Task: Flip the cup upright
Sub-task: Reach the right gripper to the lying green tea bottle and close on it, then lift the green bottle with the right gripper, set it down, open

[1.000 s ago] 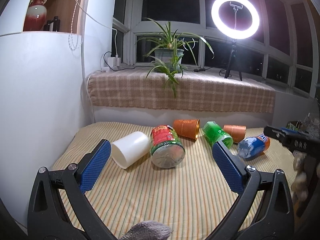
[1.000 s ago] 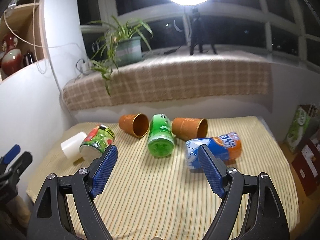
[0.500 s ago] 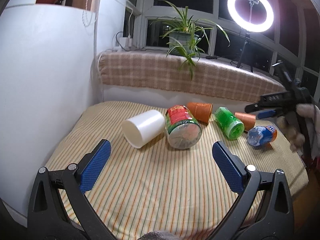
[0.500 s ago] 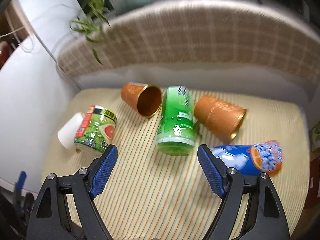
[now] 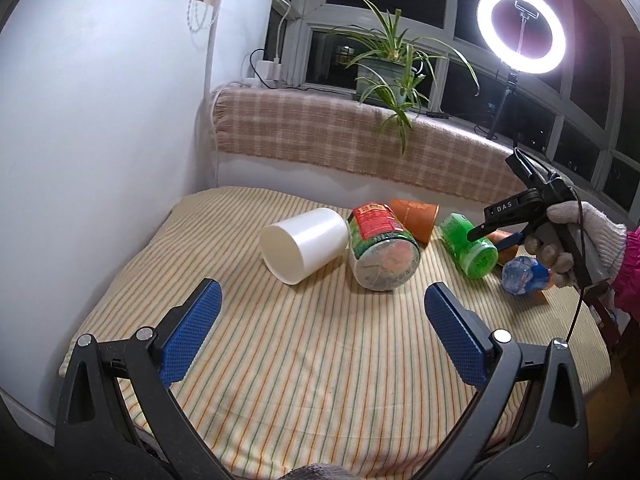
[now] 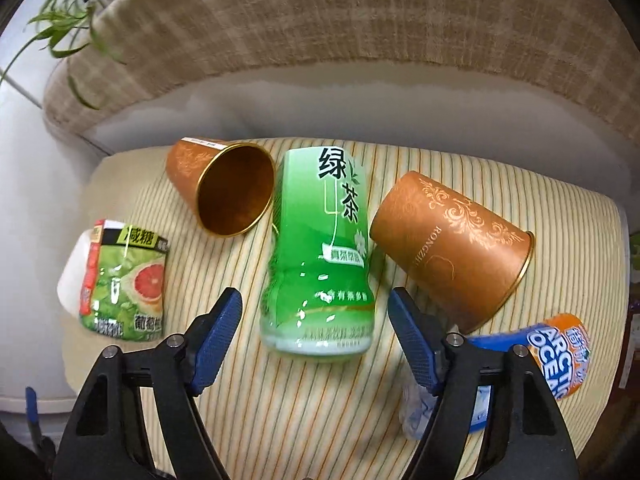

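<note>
Lowered right gripper (image 6: 315, 332) now straddles glossy, cylindrical green cup (image 6: 320, 256).

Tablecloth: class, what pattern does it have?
Thin orange and green stripes on cream tablecloth; clearest in the right wrist view.

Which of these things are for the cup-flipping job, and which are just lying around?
For the job:
- white cup, on its side
- copper cup, on its side, mouth toward the camera
- second copper cup, on its side
- right gripper, jaws open
- left gripper, jaws open

Just lying about:
- green tea bottle
- grapefruit bottle
- blue and orange bottle
- plant
- ring light
</note>
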A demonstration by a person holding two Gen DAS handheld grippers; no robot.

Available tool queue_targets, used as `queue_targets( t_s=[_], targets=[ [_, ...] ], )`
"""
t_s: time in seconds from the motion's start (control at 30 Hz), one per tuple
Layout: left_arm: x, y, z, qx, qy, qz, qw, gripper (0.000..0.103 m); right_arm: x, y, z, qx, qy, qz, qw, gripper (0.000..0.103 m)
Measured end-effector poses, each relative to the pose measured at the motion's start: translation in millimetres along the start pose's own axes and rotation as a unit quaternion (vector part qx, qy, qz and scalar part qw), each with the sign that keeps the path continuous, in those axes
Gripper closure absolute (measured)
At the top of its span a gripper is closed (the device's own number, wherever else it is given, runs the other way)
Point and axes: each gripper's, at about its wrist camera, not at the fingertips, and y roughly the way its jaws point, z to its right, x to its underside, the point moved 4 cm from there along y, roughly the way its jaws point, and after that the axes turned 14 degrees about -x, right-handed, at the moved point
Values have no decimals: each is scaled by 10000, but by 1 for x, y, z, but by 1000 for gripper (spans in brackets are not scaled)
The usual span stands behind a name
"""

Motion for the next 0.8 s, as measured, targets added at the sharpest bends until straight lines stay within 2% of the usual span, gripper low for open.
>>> queue_targets(
  t_s=[0.3, 0.4, 0.63, 0.8],
  targets=[
    [3, 5, -6, -41, -57, -89, 9999, 0, -8, 22, 2, 23, 122, -167, 9998, 28],
    [5, 6, -6, -63, -57, -119, 9999, 0, -12, 33, 2, 21, 144, -232, 9996, 36],
    [9, 8, -11, -142, -92, -167, 9997, 0, -13, 36, -3, -12, 140, -89, 9999, 37],
    [12, 9, -11, -130, -80, -186, 9997, 0, 0, 25, -8, -203, 108, 72, 9997, 37]
  ],
)
